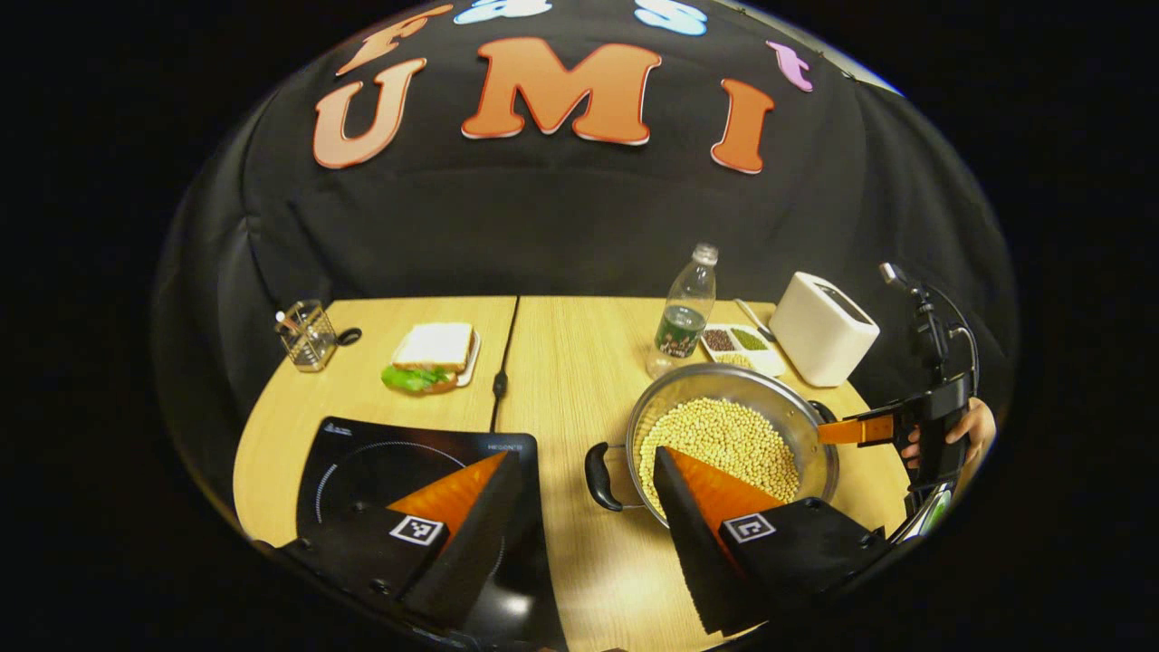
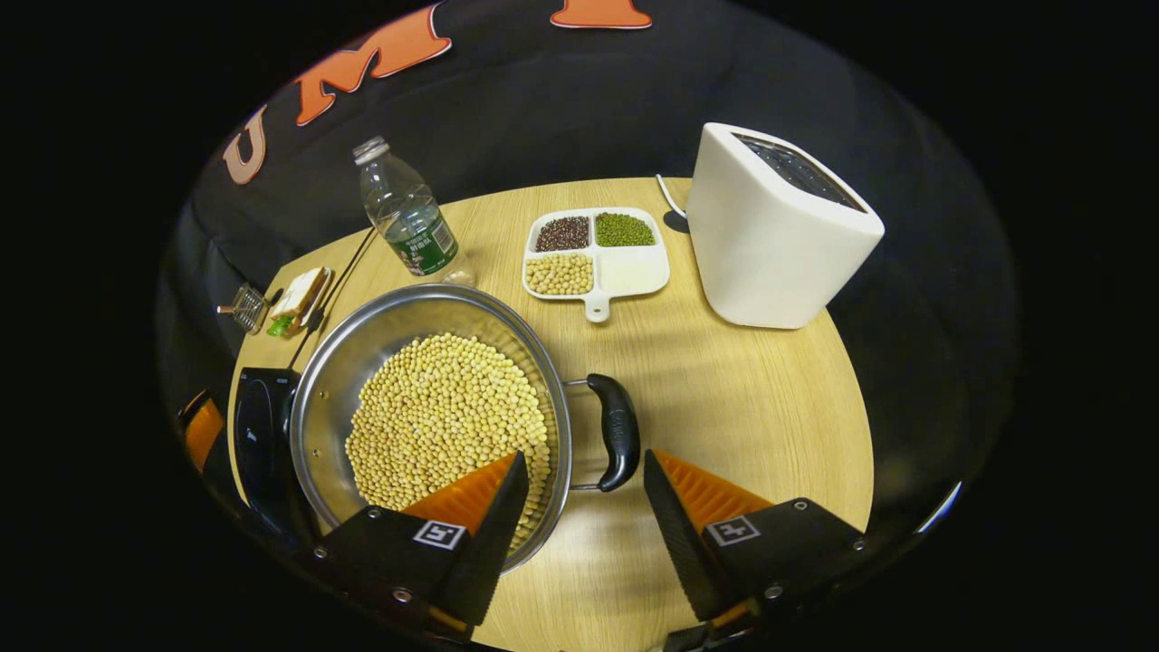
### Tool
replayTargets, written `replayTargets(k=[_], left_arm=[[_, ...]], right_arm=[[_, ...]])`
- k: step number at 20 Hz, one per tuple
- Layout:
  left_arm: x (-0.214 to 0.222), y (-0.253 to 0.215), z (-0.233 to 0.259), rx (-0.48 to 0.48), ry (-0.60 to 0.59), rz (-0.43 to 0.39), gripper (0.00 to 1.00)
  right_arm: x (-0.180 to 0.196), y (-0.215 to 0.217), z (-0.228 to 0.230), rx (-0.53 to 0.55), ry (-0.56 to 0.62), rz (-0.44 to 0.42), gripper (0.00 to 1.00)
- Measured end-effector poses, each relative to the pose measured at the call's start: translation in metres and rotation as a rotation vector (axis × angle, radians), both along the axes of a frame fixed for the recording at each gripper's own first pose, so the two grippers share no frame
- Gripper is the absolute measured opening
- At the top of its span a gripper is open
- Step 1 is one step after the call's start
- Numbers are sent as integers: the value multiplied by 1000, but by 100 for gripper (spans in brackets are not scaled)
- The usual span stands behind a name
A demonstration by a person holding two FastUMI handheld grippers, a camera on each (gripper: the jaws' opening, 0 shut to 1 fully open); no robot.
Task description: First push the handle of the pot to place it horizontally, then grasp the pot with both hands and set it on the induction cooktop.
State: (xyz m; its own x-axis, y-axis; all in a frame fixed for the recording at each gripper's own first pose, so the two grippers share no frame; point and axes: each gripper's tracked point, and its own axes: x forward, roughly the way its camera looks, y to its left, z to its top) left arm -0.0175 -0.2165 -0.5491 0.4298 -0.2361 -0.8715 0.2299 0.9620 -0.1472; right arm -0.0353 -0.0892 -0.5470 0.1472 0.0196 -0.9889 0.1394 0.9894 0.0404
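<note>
Two black handles stuck out sideways from the soybean-filled steel pot (image 2: pixel 435 407); your right gripper (image 2: pixel 579 512), wide apart, bracketed one handle (image 2: pixel 614 431), your left gripper (image 1: pixel 579 512), equally wide, approached the other (image 1: pixel 599 477). Uneven lifting risked spilling soybeans (image 2: pixel 444 421) short of the induction cooktop (image 1: pixel 362 453).

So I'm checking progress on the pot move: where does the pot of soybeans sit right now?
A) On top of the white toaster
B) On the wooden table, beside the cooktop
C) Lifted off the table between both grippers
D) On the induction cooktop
B: the pot rests on the wooden table to the right of the induction cooktop, and both the left gripper and right gripper are open, holding nothing.
</note>
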Motion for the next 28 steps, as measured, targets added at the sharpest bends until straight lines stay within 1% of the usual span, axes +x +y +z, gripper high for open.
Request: replayTargets(k=[2, 4, 5, 6, 8, 9, 12, 13, 14, 15, 16, 18, 19, 20, 21, 22, 23, 27, 28], left_arm=[[-7, -11, -24, -16, 80, 4, 97], [-12, -18, -47, -12, 148, 8, 97], [-12, -21, -57, -3, 163, 6, 97], [-11, -21, -68, 15, 176, 6, 95], [-14, -24, -87, 29, 209, 7, 99], [-15, -26, -95, 34, 225, 7, 97], [-14, -27, -119, 59, 244, 21, 96], [-14, -29, -125, 63, 245, 21, 96], [-14, -28, -131, 80, 247, 24, 94], [-16, -30, -135, 76, 253, 22, 94], [-17, -35, -137, 60, 257, 24, 88], [-15, -36, -140, 70, 246, 27, 75], [-16, -35, -140, 69, 246, 31, 75], [-14, -35, -138, 63, 238, 33, 75], [-14, -35, -139, 64, 238, 34, 74], [-13, -34, -138, 71, 235, 31, 70], [-14, -34, -139, 80, 228, 26, 71], [-21, -28, -132, 80, 233, 27, 69], [-21, -25, -127, 81, 226, 28, 70]], right_arm=[[3, 2, -8, -4, 3, 7, 86], [4, 1, -16, -7, 14, 13, 87], [4, 1, -20, -4, 21, 12, 87], [4, 1, -25, -3, 30, 15, 87], [4, 1, -34, -4, 39, 12, 88], [4, 2, -37, 3, 44, 11, 87], [4, -2, -47, -10, 56, 16, 87], [4, -4, -50, -15, 61, 16, 86], [4, -3, -53, -10, 66, 11, 81], [3, -2, -52, -5, 69, 2, 77], [5, -3, -52, 0, 64, -1, 72], [4, -3, -51, 9, 64, -5, 70], [5, -3, -50, 13, 62, -13, 69], [5, -2, -50, 21, 63, -22, 62], [4, -2, -49, 29, 64, -27, 64], [4, 0, -46, 35, 65, -35, 59], [2, 1, -49, 33, 65, -27, 54], [1, 10, -45, 9, 58, -2, 54], [1, 13, -42, 4, 52, 0, 54]])
